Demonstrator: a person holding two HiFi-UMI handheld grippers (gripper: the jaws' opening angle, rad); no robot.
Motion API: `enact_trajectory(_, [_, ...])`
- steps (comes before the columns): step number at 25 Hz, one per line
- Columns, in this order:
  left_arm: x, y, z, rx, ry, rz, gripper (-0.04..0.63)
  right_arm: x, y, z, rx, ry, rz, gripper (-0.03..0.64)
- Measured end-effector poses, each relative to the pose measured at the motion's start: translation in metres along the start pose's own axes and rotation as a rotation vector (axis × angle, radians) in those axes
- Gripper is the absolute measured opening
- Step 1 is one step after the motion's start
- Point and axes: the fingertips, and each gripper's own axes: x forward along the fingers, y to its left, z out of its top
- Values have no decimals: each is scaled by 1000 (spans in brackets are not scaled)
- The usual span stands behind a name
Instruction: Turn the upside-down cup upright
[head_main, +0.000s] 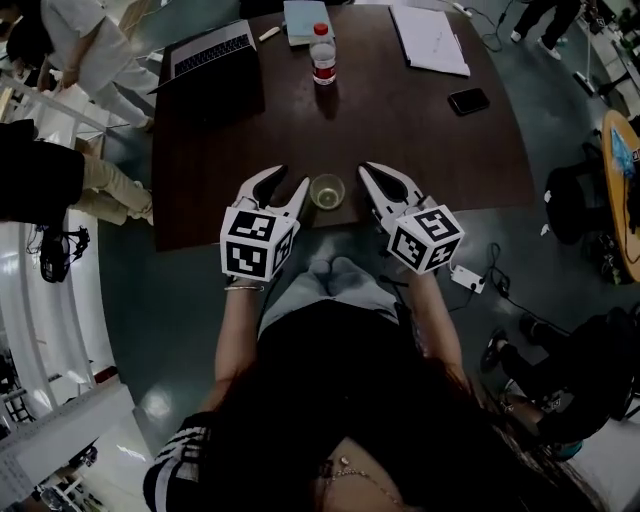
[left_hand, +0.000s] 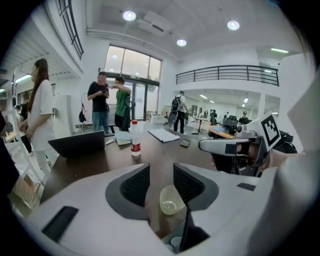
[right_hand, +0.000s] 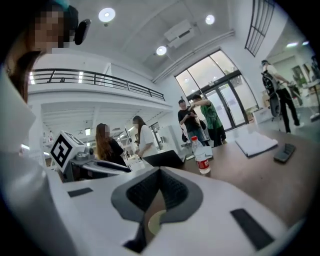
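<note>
Nothing here is actually readable, tbh. The water bottle (head_main: 323, 55) at the far side of the table (head_main: 420, 150) has a red label, but its print is just a blur. The white papers (head_main: 430, 40) far right show no lines you could make out. The cubes (head_main: 258, 243) on the left gripper (head_main: 289, 178) and right gripper (head_main: 368, 170) carry only black-and-white square patterns, no letters or numbers.

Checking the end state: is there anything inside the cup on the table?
The cup stands mouth up on the table and looks empty: only its clear bottom shows. Nothing covers its mouth in the head view; a trace of liquid could not be told.
</note>
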Motion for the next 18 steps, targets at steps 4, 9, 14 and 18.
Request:
enact_trajectory(4, [-15, 9, 9, -57, -69, 43, 114, 2, 8, 11, -99, -11, -25, 17])
enact_trajectory(9, [-34, 27, 19, -164, -156, 123, 41, 5, 16, 17, -188, -11, -47, 17])
enact_trajectory(14, [-54, 41, 32, -220, -213, 191, 3, 8, 24, 20, -213, 0, -37, 17])
enact_trajectory(18, [-59, 45, 34, -228, -225, 211, 3, 11, 29, 21, -224, 8, -30, 17])
